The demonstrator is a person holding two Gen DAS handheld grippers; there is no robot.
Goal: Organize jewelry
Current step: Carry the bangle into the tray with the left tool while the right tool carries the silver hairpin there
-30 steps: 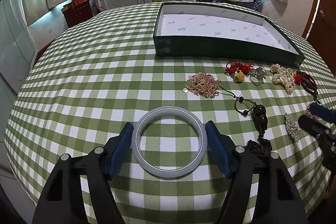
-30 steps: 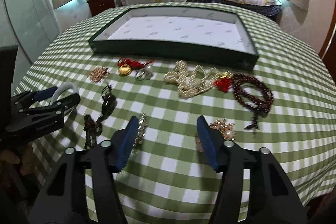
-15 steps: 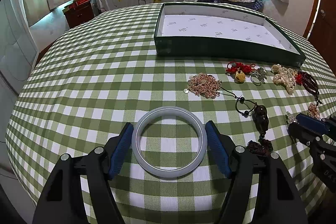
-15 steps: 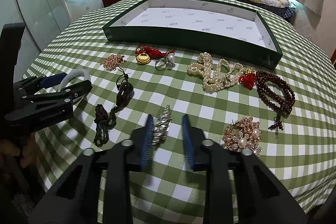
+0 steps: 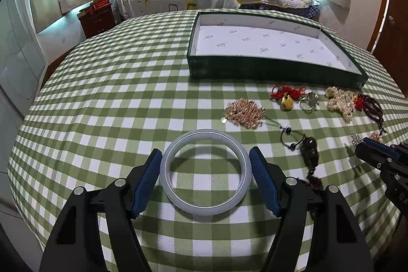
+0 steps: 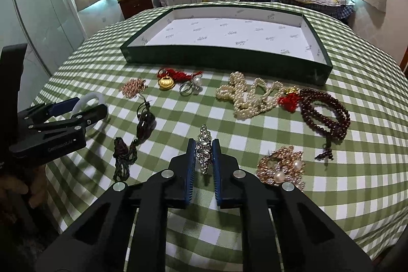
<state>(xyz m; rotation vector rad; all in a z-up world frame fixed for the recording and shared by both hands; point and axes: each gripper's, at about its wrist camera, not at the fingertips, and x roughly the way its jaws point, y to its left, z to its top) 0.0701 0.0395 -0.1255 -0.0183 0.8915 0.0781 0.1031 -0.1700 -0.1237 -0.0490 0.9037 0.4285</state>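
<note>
— Where is the brooch, and which way does it run?

— The rhinestone brooch (image 6: 204, 148) lies on the green-checked table (image 6: 344, 195), long axis running from 6 to 12 o'clock in my right wrist view, its narrow tip toward the green tray (image 6: 221, 59). My right claw (image 6: 204, 144) is clamped on it, one blue pad on each long side.

— And your other side?

— My left claw (image 5: 205, 157) is spread wide around the pale jade bangle (image 5: 205, 171), which lies flat on the table; the pads sit at its 9 and 3 o'clock edges, whether touching I cannot tell.

— What lies around the brooch?

— At 4 o'clock a gold pearl brooch (image 6: 281, 167), at 9 o'clock a dark pendant on a cord (image 6: 145, 122), at 1 o'clock a pearl strand (image 6: 248, 97) touching a red tassel (image 6: 288, 101), and dark red prayer beads (image 6: 323, 111) beside it.

— Any writing?

— Small grey marks are printed across the tray's white lining, too small to read. There is white lettering on the left claw's body in the right view, blurred beyond reading.
</note>
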